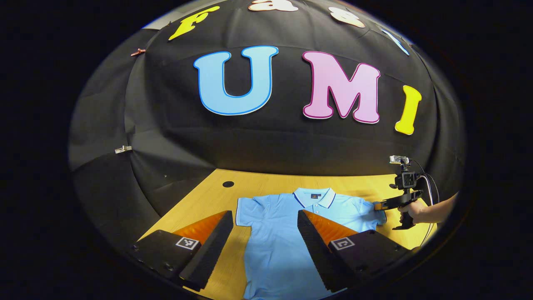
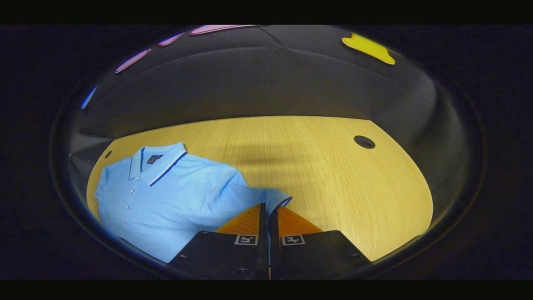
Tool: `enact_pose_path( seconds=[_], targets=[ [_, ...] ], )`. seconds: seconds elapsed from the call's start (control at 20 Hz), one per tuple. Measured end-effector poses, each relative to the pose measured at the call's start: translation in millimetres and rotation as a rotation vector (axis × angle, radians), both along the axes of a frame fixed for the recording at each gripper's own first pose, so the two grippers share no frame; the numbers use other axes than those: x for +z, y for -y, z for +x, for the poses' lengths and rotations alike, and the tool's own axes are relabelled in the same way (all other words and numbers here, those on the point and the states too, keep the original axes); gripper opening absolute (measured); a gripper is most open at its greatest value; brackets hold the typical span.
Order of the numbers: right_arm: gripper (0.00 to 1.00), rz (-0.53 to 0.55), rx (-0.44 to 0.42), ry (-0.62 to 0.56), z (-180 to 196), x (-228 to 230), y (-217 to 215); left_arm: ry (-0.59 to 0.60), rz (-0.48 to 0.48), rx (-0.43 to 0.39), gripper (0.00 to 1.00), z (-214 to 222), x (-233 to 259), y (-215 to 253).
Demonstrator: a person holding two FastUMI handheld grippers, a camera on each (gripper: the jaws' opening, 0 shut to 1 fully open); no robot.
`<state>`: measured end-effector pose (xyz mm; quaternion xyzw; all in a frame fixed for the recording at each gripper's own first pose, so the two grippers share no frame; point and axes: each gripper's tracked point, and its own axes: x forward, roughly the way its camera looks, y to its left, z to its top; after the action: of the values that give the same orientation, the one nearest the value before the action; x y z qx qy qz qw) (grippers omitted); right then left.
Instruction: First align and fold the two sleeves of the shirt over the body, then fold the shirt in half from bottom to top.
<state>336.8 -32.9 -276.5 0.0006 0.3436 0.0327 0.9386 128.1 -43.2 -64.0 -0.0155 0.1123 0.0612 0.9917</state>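
I judge I'm on the first step: folding a sleeve over the body. The blue shirt (image 1: pixel 283 233) lies flat on the desk (image 2: pixel 333 175), collar toward the wall. My right hand-held gripper (image 2: pixel 267 208) is pinched together on the cuff of the right sleeve (image 2: pixel 266 196), held low and level by a hand (image 1: pixel 412 212) at the desk's edge. Next, that sleeve should be carried inward across the chest. My left hand-held gripper (image 1: pixel 265 227) hovers spread wide above the shirt, gripping nothing.
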Motion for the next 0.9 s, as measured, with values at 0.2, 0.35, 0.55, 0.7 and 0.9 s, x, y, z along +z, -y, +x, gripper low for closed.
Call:
enact_pose_path(
  seconds=[0.2, 0.35, 0.55, 0.7, 0.9],
  targets=[
    [0.06, 0.012, -0.042, 0.027, -3, 26, -6, -0.011, -0.018, -0.004, 0.99, -10, -7, -11],
    [0.06, -0.006, -0.061, 0.093, 1, 61, -14, -0.018, -0.028, 0.012, 0.99, -18, -12, -26],
    [0.06, -0.052, 0.018, 0.139, -1, 89, -63, -0.021, -0.058, 0.042, 0.99, -31, -21, -46],
    [0.06, -0.092, 0.082, 0.140, -4, 88, -106, -0.032, -0.082, 0.074, 0.99, -42, -29, -62],
    [0.12, -0.109, 0.173, 0.116, -16, 68, -166, -0.027, -0.113, 0.110, 0.99, -59, -35, -79]
  ],
)
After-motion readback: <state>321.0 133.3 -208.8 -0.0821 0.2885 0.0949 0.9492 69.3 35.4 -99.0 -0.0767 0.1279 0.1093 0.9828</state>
